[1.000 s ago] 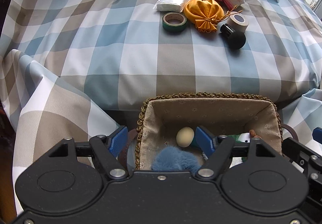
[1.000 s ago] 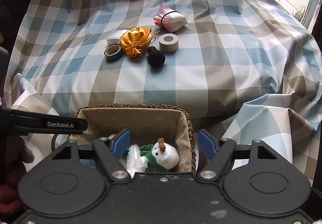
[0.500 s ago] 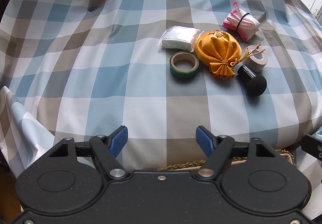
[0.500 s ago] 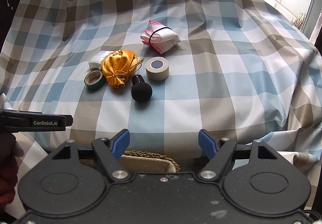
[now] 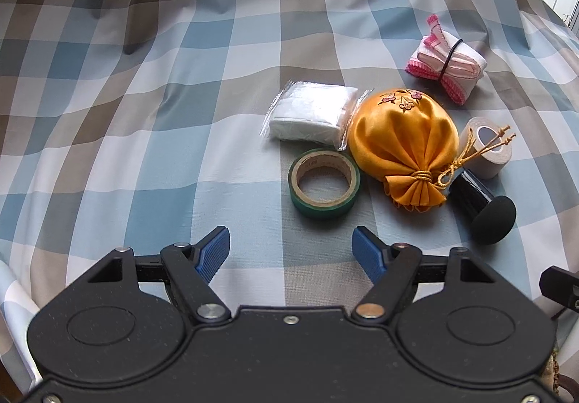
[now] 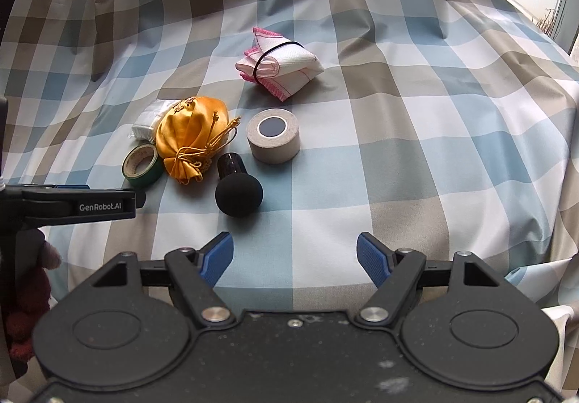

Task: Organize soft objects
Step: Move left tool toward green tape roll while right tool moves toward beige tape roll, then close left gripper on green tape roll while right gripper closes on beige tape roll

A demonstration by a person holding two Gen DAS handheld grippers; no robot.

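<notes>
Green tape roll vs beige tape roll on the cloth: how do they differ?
The green tape roll is low and thin-walled with a wide open core; the beige tape roll is taller and thicker with a small core. The green one sits left of the yellow pouch, the beige one right of it. Both lie flat, core up, on the checked cloth.

Two tape rolls [image 5: 324, 183] [image 5: 489, 147]; one gold pouch [image 5: 401, 146], wrapped pad [image 5: 311, 115], banded cloth [image 5: 448, 63], black brush [image 5: 483, 204].
</notes>
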